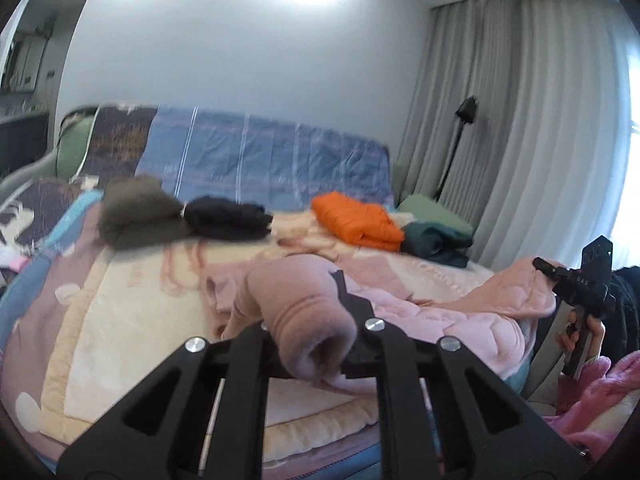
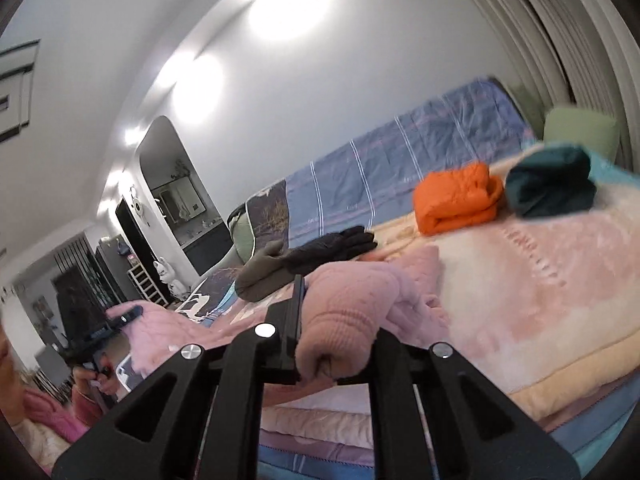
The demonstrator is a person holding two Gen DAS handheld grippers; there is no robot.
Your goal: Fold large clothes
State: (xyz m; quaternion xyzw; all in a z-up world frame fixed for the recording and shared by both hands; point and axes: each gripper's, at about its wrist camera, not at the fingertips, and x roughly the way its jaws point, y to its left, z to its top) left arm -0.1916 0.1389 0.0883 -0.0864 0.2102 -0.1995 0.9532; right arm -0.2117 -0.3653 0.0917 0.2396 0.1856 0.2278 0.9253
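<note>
A pink quilted jacket (image 1: pixel 440 312) hangs stretched between both grippers above the bed blanket (image 1: pixel 132 300). In the left wrist view my left gripper (image 1: pixel 308 308) is shut on one ribbed pink cuff (image 1: pixel 304 332), which bulges out between its jaws. The right gripper (image 1: pixel 541 264), held in a hand at the far right, pinches the jacket's other end. In the right wrist view my right gripper (image 2: pixel 336 320) is shut on the other ribbed cuff (image 2: pixel 344 340). There the left gripper (image 2: pixel 130 315) shows at the left edge, clamped on the pink jacket (image 2: pixel 180 328).
Folded clothes lie in a row at the back of the bed: olive (image 1: pixel 136 212), black (image 1: pixel 228 218), orange (image 1: pixel 356 220) and dark teal (image 1: pixel 436 244). A blue striped cover (image 1: pixel 260 156) drapes the backrest. Grey curtains (image 1: pixel 520 120) and a black floor lamp (image 1: pixel 466 112) stand to the right.
</note>
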